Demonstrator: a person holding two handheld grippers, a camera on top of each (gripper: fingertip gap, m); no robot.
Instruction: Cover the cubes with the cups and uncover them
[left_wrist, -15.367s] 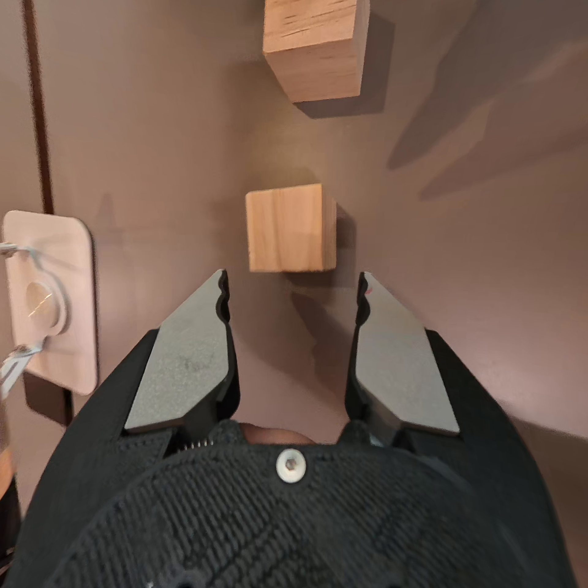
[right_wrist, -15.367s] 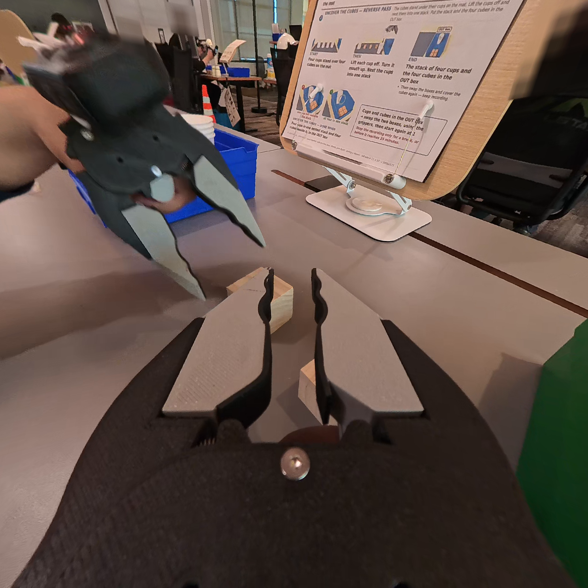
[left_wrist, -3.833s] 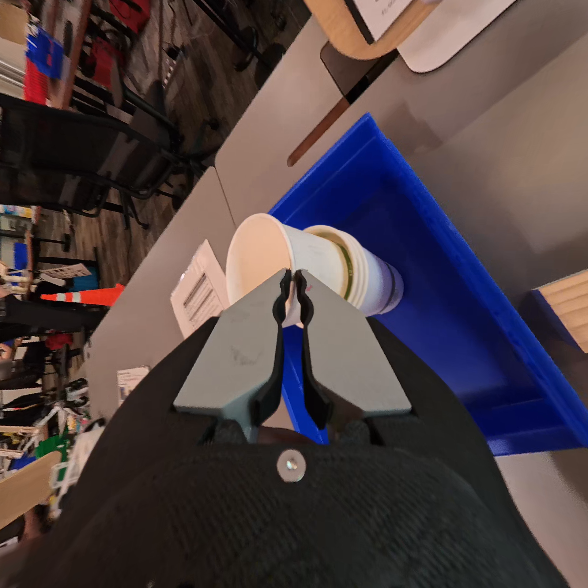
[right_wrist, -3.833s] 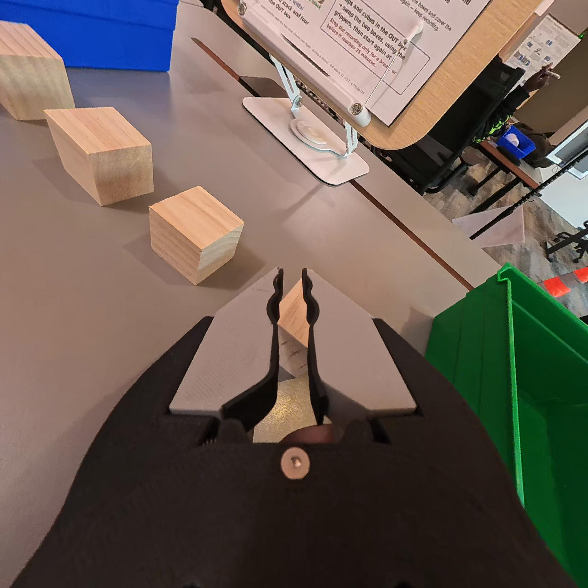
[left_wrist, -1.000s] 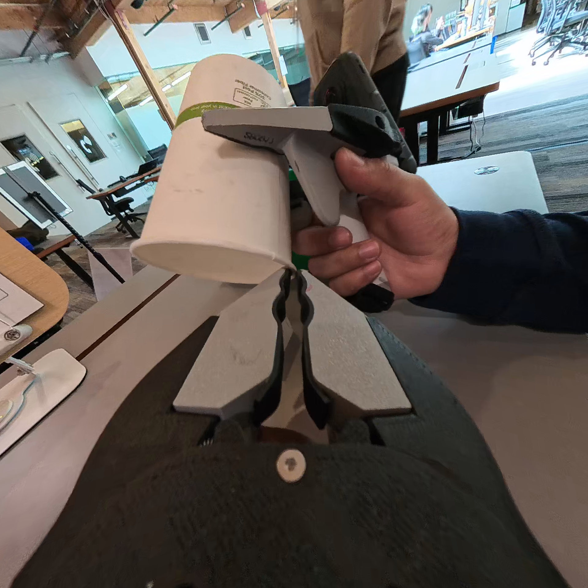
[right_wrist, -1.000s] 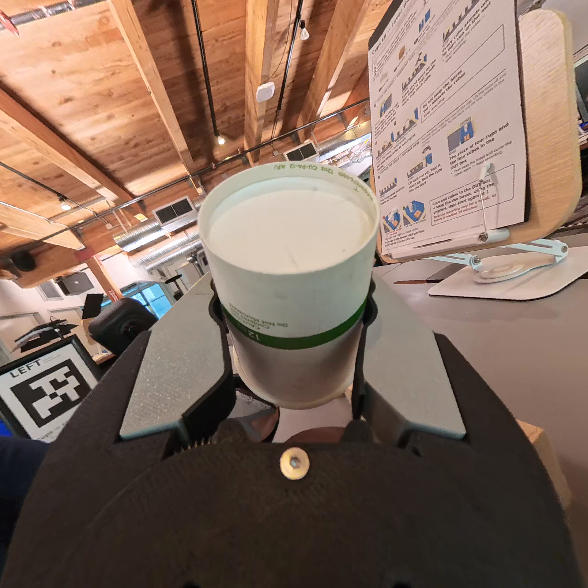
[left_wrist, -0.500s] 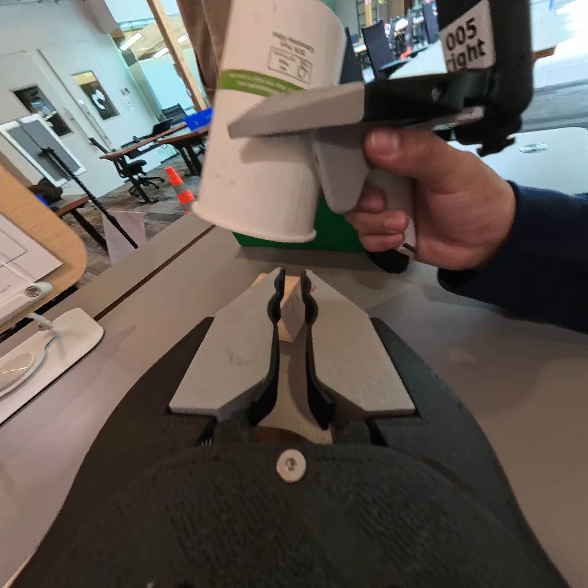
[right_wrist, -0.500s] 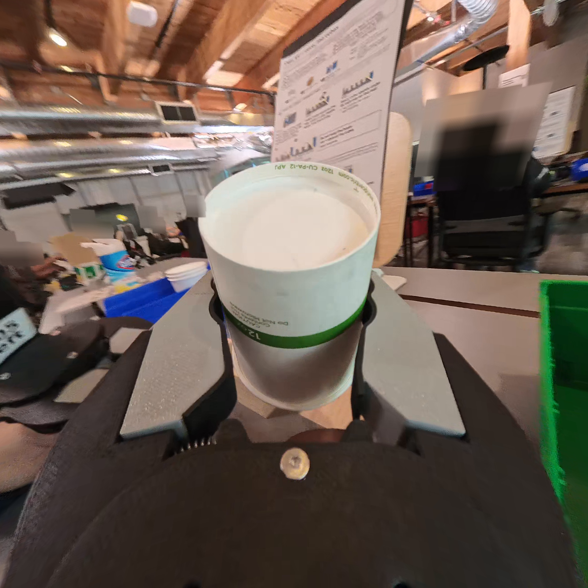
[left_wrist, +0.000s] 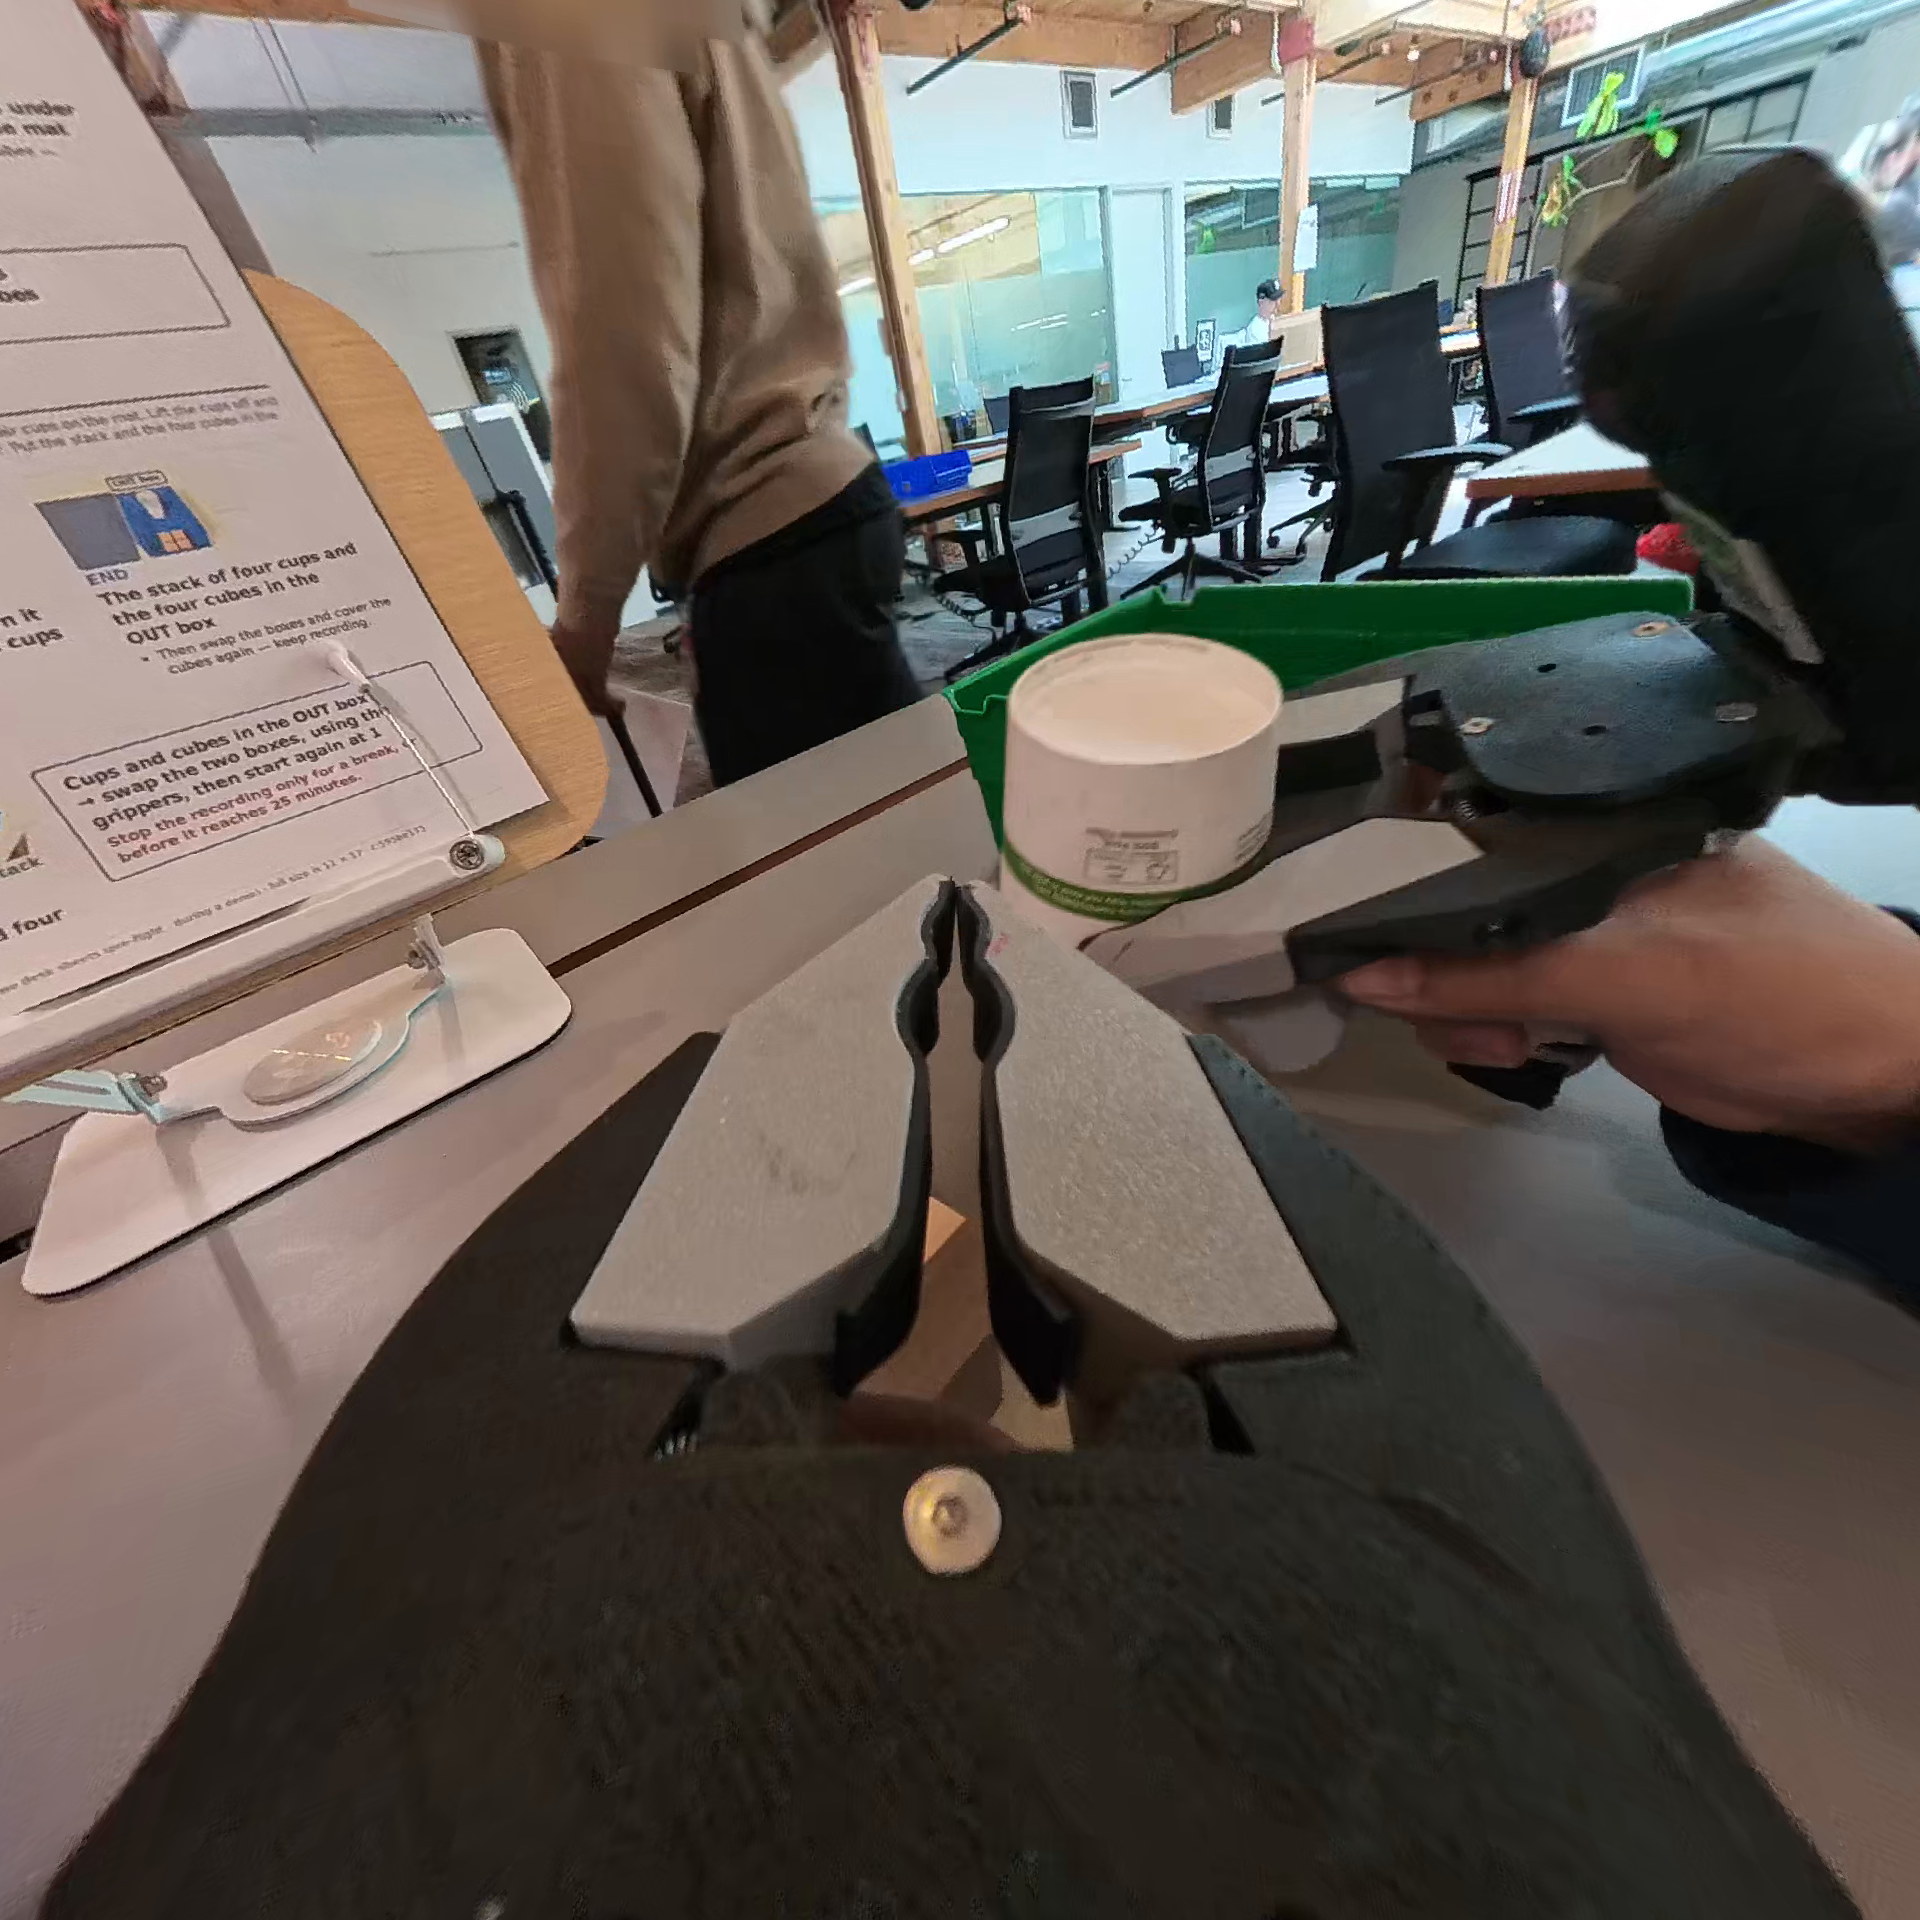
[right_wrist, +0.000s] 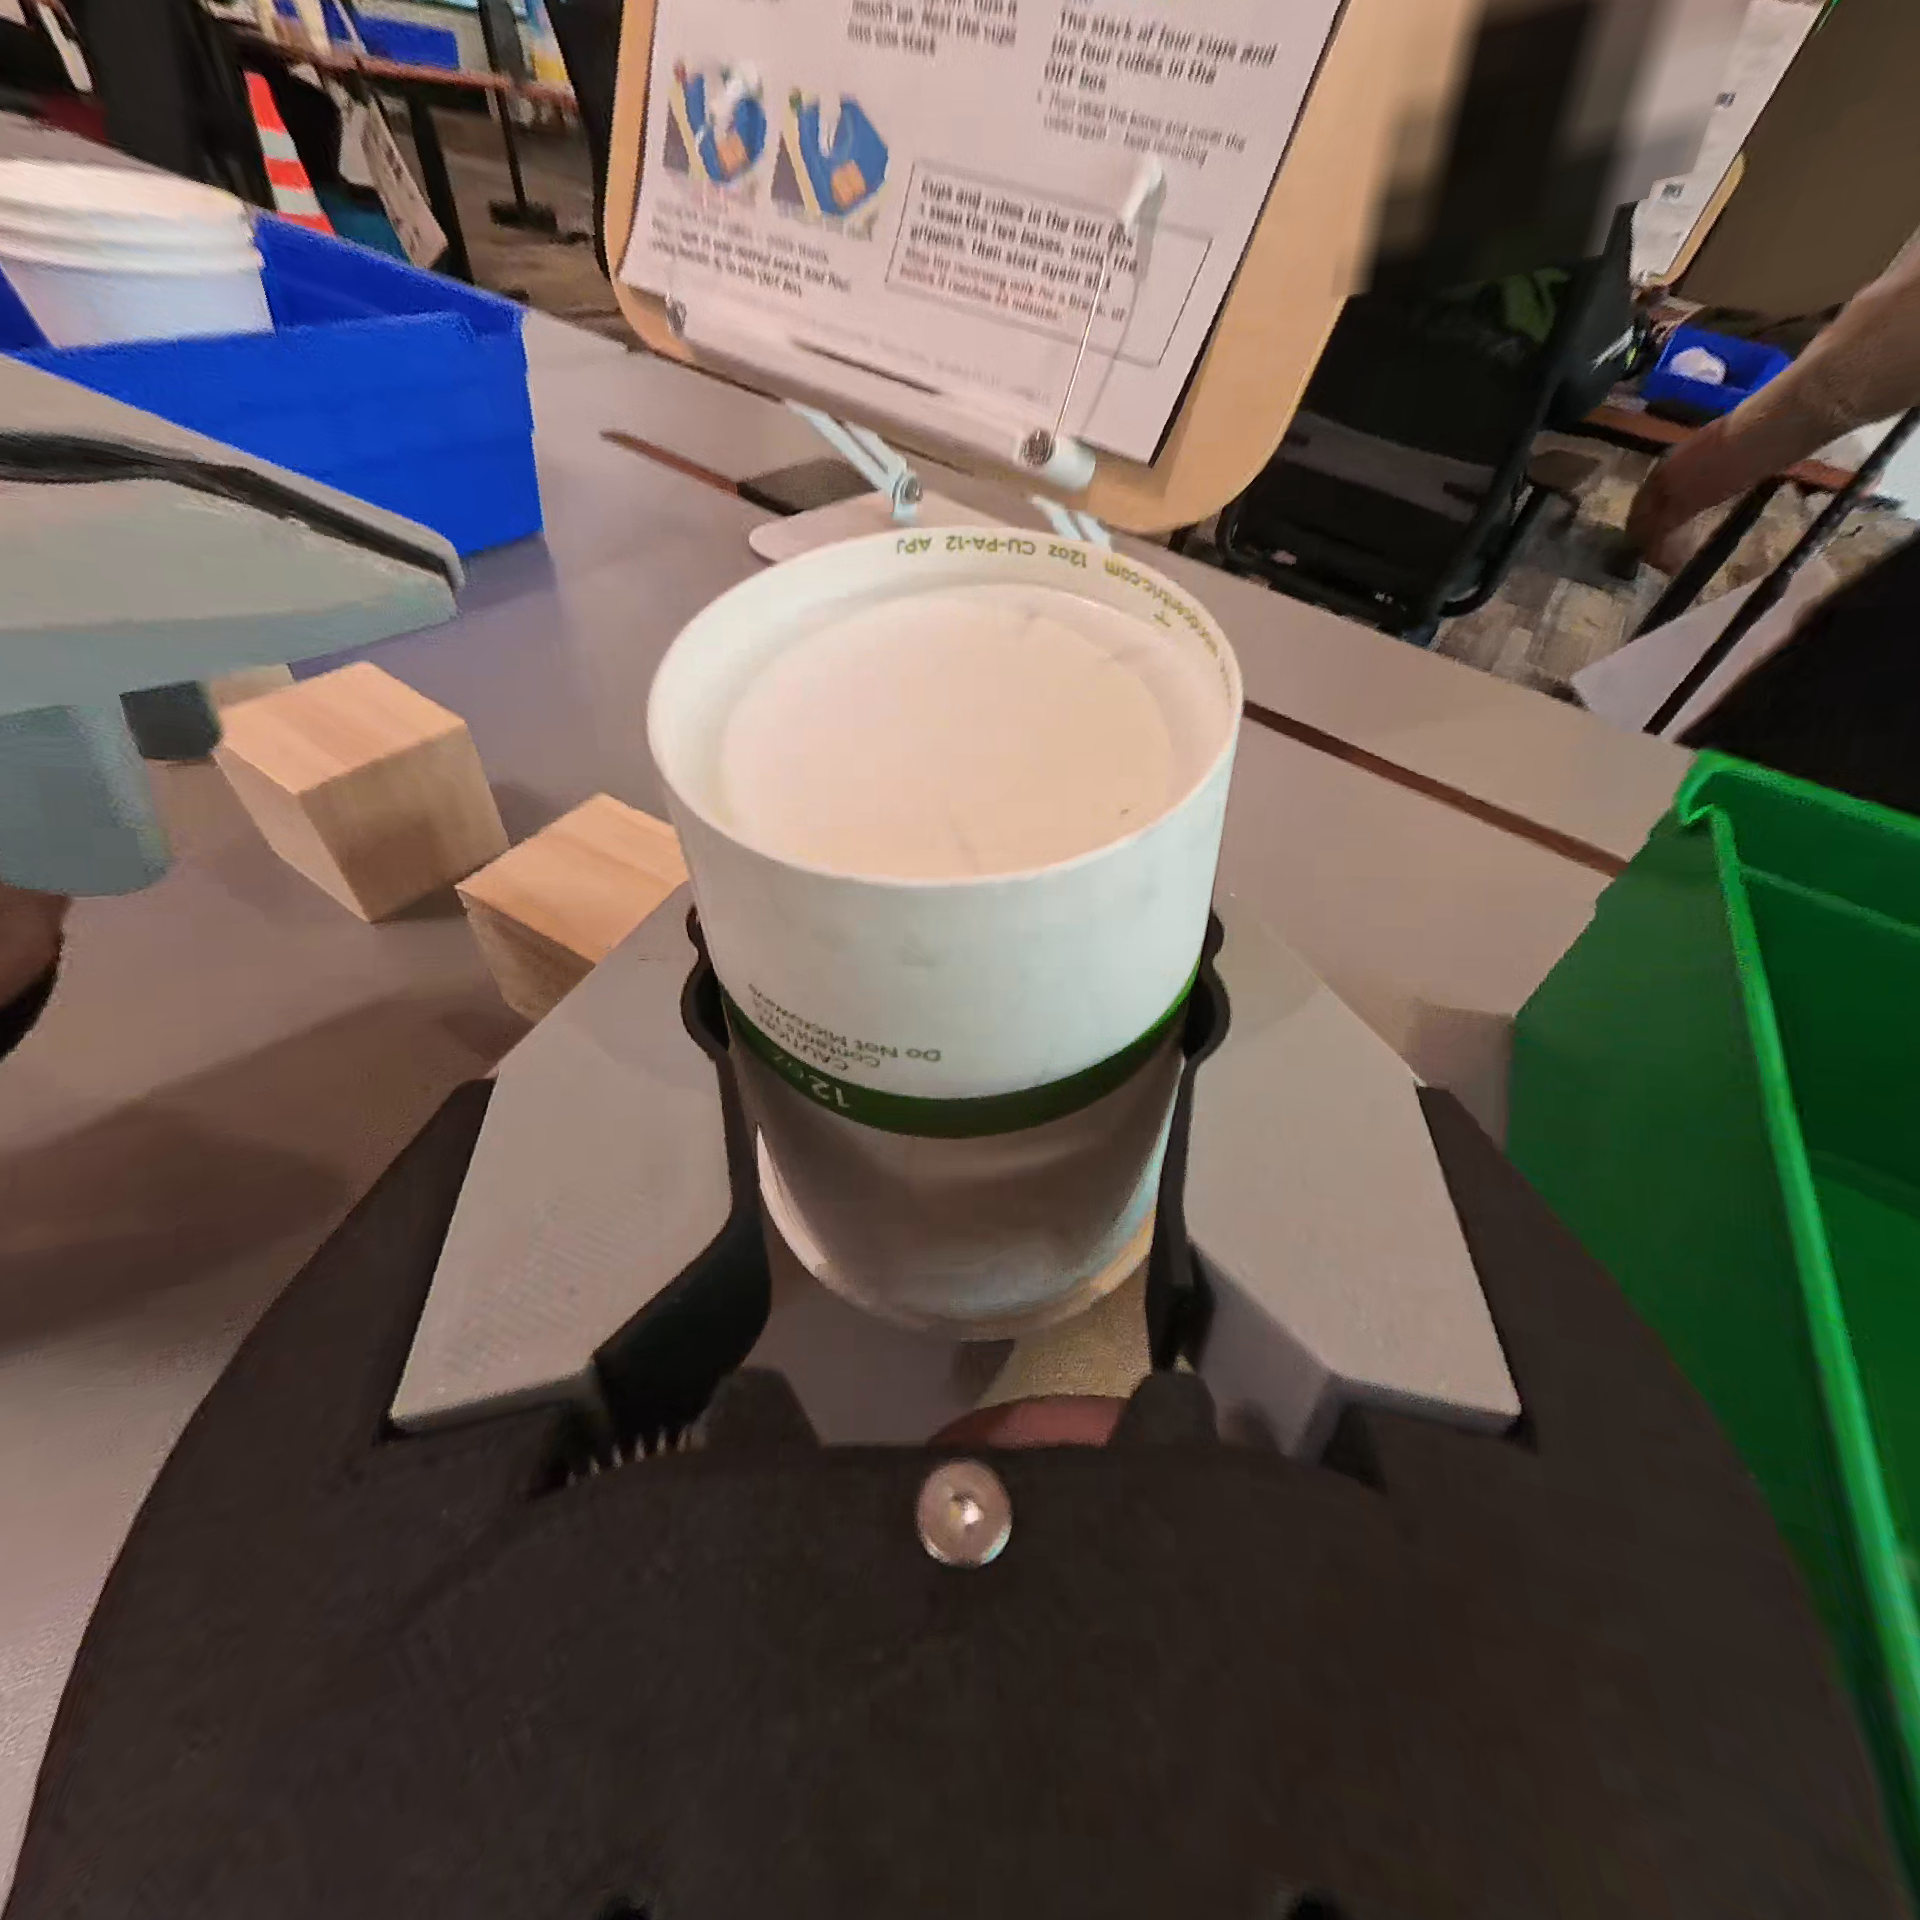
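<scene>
The cup (right_wrist: 945, 831), upturned and pinched in the right hand-held gripper (right_wrist: 951, 997) above a cube (right_wrist: 1060, 1340) on the worktop (right_wrist: 260, 1091), needs lowering squarely over it; the left hand-held gripper (left_wrist: 956, 914) is pressed together, empty.

Left gripper (left_wrist: 957, 902) fingertips meet on nothing; right gripper (right_wrist: 951, 997) clamps wide.

The paper cup (right_wrist: 951, 831) looks matt white with a smooth green printed band. Pale wooden cubes (right_wrist: 358, 779) show fine straight grain, unvarnished. The right gripper (right_wrist: 951, 1023) has grainy matt grey plastic fingers (right_wrist: 582, 1195) on a ribbed black printed body with one shiny metal screw. The green bin (right_wrist: 1766, 1039) and blue bin (right_wrist: 395, 405) beside the cup are glossy plastic. The tabletop (right_wrist: 260, 1039) is smooth, dull grey.
</scene>
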